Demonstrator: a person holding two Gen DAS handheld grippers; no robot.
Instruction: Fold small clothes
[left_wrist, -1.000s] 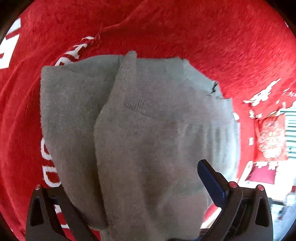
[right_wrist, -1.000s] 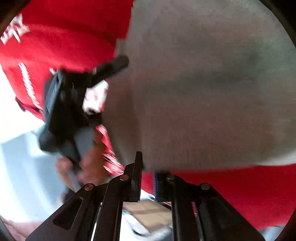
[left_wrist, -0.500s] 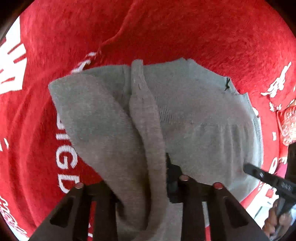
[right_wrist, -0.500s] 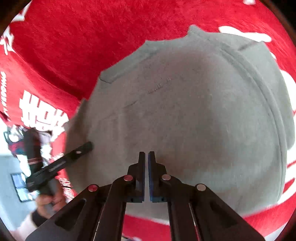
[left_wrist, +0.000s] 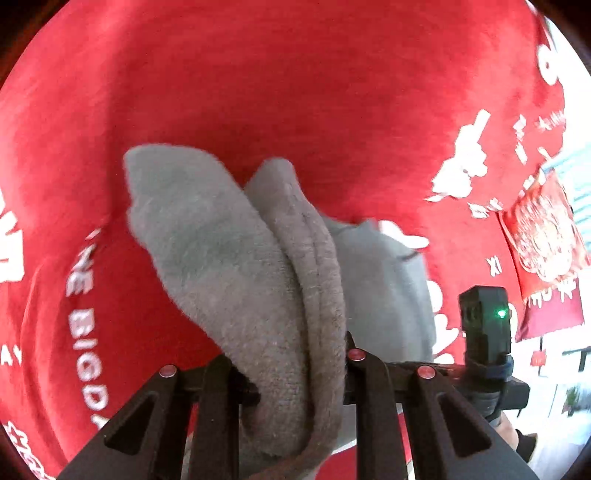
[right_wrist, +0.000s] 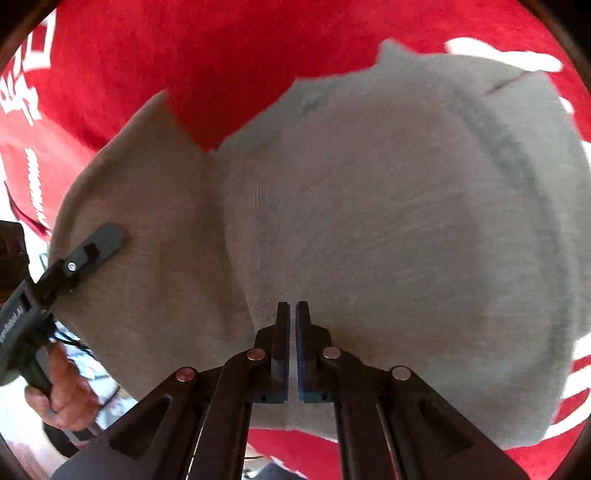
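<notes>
A small grey knit garment (right_wrist: 388, 229) lies on a red cloth (right_wrist: 184, 55) with white lettering. My left gripper (left_wrist: 291, 373) is shut on a bunched edge of the grey garment (left_wrist: 236, 266) and lifts it, so a flap stands up between the fingers. In the right wrist view the left gripper (right_wrist: 99, 243) shows at the garment's left edge. My right gripper (right_wrist: 291, 314) hovers over the garment's near middle with its jaws nearly together and nothing between them.
The red cloth (left_wrist: 295, 92) covers the whole surface. The right gripper's body (left_wrist: 484, 325) with a green light shows at the right in the left wrist view. A hand (right_wrist: 62, 387) holds the left gripper's handle at the lower left.
My left gripper closed on the garment's edge and has lifted and pulled it, bunching the fabric. The right gripper moved over the garment and stays closed.
</notes>
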